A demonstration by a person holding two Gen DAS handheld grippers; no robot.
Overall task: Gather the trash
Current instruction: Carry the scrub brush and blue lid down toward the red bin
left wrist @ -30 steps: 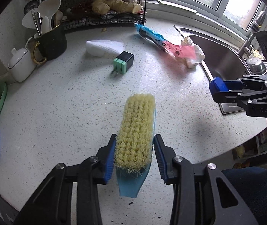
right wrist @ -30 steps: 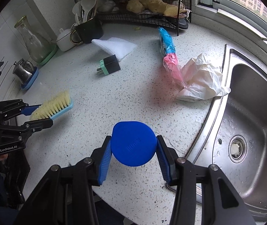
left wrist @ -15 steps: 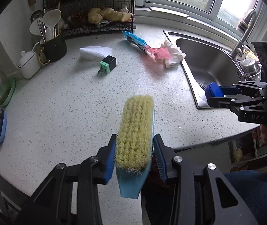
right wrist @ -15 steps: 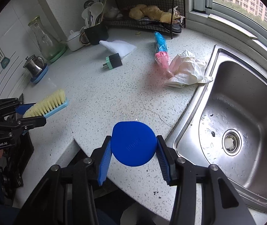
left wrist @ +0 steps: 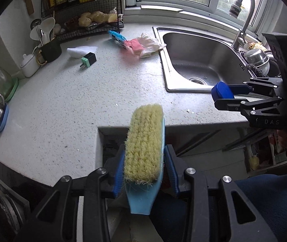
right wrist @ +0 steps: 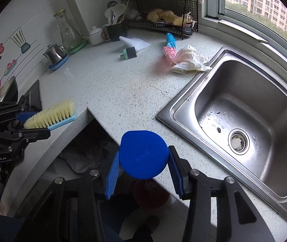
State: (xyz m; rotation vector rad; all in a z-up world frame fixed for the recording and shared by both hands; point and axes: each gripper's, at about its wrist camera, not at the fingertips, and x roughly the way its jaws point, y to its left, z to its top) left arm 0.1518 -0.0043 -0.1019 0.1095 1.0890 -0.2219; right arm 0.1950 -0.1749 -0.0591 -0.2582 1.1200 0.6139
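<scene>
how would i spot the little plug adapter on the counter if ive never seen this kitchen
Start at the steel sink and move left across the speckled counter, past the crumpled white bag. The plug adapter lies just in front of a folded white cloth. It is the only small black block with a green end.

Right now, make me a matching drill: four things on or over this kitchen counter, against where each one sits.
Things:
1. yellow-bristled brush with light blue back
2. round blue plastic disc
3. crumpled white plastic bag
4. black and green plug adapter

Places:
A. beside the white folded cloth
B. in the right hand-held gripper
C. at the steel sink rim, against the pink and blue wrapper
D. in the left hand-held gripper

Pairs: 1-D, 2-B, 3-C, 4-A
</scene>
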